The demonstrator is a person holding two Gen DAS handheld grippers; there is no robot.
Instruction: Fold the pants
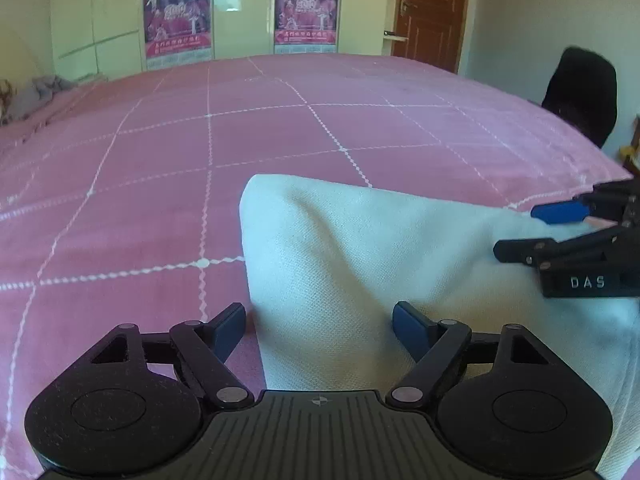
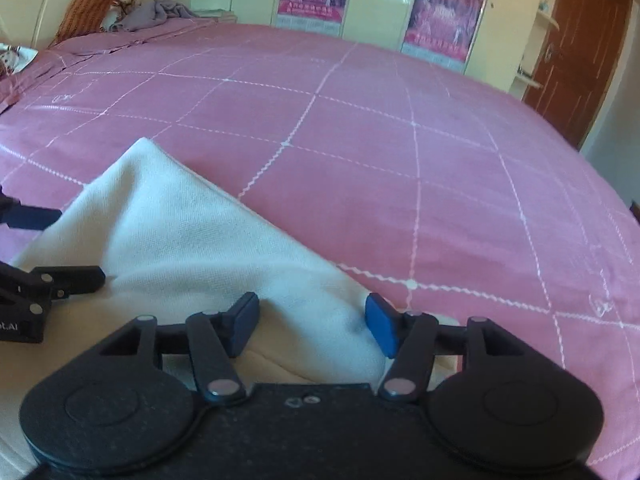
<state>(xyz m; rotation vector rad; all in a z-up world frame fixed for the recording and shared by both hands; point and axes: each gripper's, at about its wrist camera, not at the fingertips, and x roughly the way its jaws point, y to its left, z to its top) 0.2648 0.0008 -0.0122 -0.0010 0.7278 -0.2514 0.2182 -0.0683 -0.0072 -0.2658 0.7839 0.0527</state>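
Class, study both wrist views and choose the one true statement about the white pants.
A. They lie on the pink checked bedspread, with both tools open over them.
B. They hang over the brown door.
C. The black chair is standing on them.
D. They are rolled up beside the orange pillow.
A: the white pants lie on the pink bedspread, and the left tool and right tool both stand open, pads clear of the cloth.

Pants on the bed, wardrobe behind (door at its right).
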